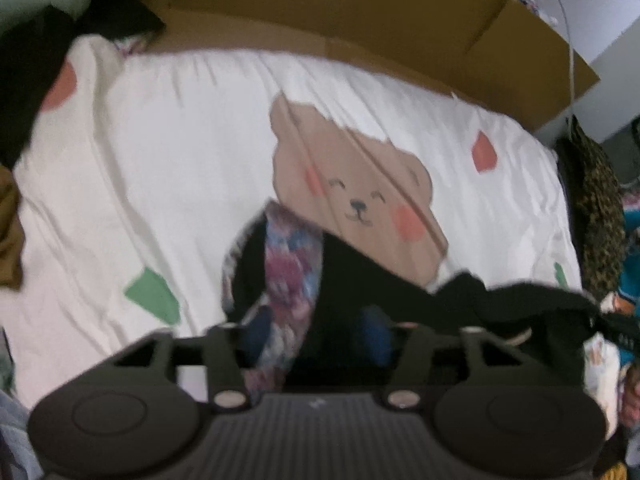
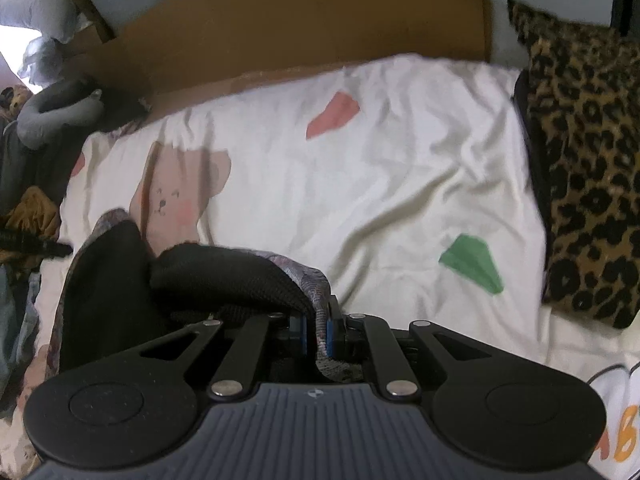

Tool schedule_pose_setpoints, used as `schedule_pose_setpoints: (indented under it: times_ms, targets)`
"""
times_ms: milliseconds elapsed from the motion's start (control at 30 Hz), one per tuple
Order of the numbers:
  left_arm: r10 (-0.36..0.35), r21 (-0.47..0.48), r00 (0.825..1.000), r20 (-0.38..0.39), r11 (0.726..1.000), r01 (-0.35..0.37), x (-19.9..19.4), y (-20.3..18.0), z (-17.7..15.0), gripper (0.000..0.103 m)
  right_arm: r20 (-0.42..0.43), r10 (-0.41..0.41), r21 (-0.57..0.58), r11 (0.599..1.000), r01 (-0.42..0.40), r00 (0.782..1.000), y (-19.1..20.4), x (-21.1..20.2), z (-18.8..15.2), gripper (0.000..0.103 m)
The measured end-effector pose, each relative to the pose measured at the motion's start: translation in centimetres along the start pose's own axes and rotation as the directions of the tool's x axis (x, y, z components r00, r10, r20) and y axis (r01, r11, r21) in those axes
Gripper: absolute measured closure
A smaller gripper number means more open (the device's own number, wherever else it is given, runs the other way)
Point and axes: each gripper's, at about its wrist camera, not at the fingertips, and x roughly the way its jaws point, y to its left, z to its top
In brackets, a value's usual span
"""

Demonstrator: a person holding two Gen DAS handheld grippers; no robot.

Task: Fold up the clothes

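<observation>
Clearly the folding has barely begun: the black garment with a floral-print lining (image 2: 192,280) is bunched and lifted rather than laid flat on the white bedsheet printed with a brown bear and coloured shapes (image 2: 400,184). The right tongs (image 2: 318,332) are nearly closed, their blue pads pinching a floral edge of the garment. In the left wrist view the left tongs (image 1: 316,336) stand partly open with black cloth and a floral strip (image 1: 292,272) lying between the fingers; the pads do not appear to press it, though blur makes that uncertain. A leopard-print cushion (image 2: 584,168) sits at the bed's edge. Spreading, smoothing and every actual fold seem to remain.
</observation>
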Motion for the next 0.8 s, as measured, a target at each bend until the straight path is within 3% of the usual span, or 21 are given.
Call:
schedule_pose_setpoints:
  times_ms: [133,200,233,267,400,467,800]
  targets:
    - [0.049,0.011,0.999,0.002,0.999,-0.049,1.2,0.3,0.8,0.039,-0.035,0.013,-0.008,1.000,-0.013,0.999,0.1,0.4,-0.2,0.092]
    - [0.065,0.011,0.998,-0.006,0.998,-0.065,2.1,0.8,0.9,0.032,-0.031,-0.017,-0.024,1.000,0.016,0.999,0.4,0.6,0.1,0.079]
    - [0.067,0.010,0.998,-0.014,0.998,-0.066,2.6,1.0,0.9,0.027,-0.027,-0.029,-0.025,0.999,0.028,0.999,0.6,0.7,0.2,0.060]
    - [0.070,0.007,0.997,-0.029,0.998,-0.070,3.2,1.2,1.0,0.028,-0.016,-0.036,-0.021,0.999,0.035,0.999,0.7,0.9,0.5,0.052]
    - [0.088,0.012,0.994,-0.071,0.996,-0.087,4.8,1.4,0.7,0.029,0.001,-0.031,-0.028,0.999,0.031,1.000,1.7,1.9,1.3,0.046]
    - [0.099,0.025,0.992,-0.076,0.995,-0.098,5.2,1.3,0.8,0.028,-0.005,-0.027,-0.053,0.998,0.026,1.000,2.7,2.7,1.5,0.037]
    - [0.088,-0.008,0.994,-0.060,0.996,-0.089,5.4,1.8,1.9,0.028,-0.002,-0.016,-0.121,0.993,0.015,1.000,6.6,5.2,2.4,0.028]
